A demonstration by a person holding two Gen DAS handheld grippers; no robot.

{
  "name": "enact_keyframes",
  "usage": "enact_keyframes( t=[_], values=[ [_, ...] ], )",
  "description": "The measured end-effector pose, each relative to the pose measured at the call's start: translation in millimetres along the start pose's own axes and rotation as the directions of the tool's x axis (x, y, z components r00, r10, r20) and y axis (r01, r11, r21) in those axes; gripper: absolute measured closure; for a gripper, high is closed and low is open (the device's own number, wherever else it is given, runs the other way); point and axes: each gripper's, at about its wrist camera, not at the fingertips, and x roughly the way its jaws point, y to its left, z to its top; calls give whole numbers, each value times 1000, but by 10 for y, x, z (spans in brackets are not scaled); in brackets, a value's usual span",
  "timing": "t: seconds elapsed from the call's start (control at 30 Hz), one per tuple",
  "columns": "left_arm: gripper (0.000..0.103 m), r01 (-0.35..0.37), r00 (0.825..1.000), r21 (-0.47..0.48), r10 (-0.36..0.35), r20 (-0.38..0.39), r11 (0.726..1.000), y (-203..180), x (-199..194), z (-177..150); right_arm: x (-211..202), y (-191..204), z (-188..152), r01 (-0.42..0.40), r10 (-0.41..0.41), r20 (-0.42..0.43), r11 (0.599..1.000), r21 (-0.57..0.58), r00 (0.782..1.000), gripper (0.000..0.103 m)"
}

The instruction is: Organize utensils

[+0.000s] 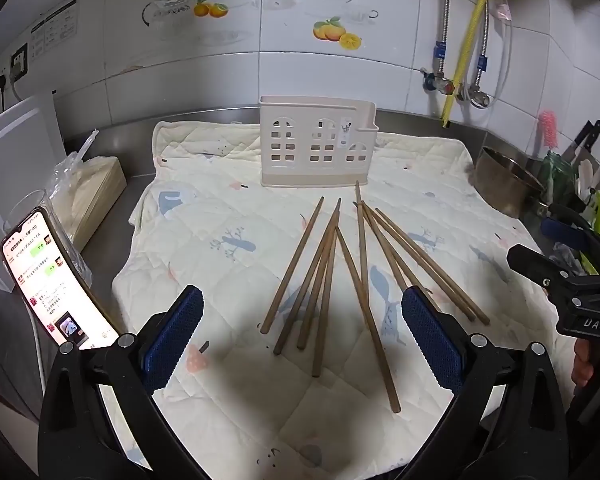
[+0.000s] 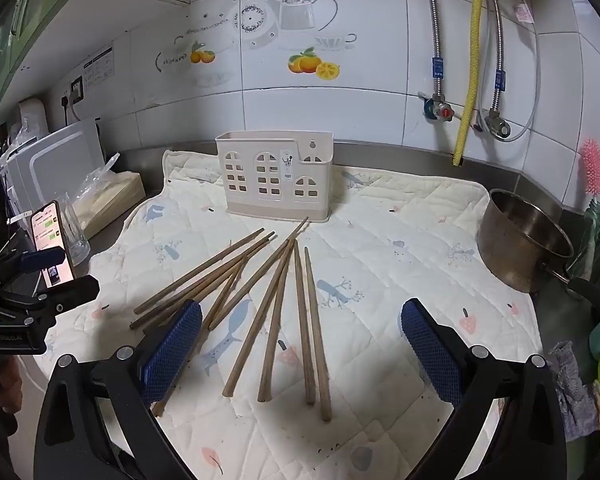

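Both pairs of jaws stood wide apart and held nothing. Between the blue-padded fingers of the left gripper (image 1: 302,334) lay the near ends of several long brown wooden chopsticks (image 1: 328,280), fanned loosely on a cream quilted cloth with pale blue and pink prints (image 1: 204,240). The right gripper (image 2: 301,346), equally wide, hovered over the same fan, with four or five thick ends lying between its pads and others passing under its left finger.

Beyond the fingertips of both grippers, past the narrow tips of the sticks, stood a beige plastic utensil holder with arched window cut-outs (image 1: 316,144), upright and apparently empty. Its base was just beyond the farthest stick tip.

Several things could go wrong from there. The sticks crossed and overlapped, so closing on one would likely catch a neighbour or roll it aside. They were thin and lay flat on soft cloth, so the pads might pinch the fabric and drag it, shifting the holder. A stick gripped near its end could swing and miss the holder's top opening, or tip the light holder over. The two grippers hung near each other over the same pile and could collide. To the right of the right jaws sat a round steel pot (image 2: 524,236), near enough for a wide sweep to knock.
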Motion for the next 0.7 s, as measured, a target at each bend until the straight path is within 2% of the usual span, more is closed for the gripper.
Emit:
enact_keyframes(
  t=[0.7],
  values=[
    [5, 7, 1000, 9, -7, -19, 1000, -16, 25, -22, 4, -12, 9, -2, 2, -1, 1000, 2, 1000, 6]
  ],
)
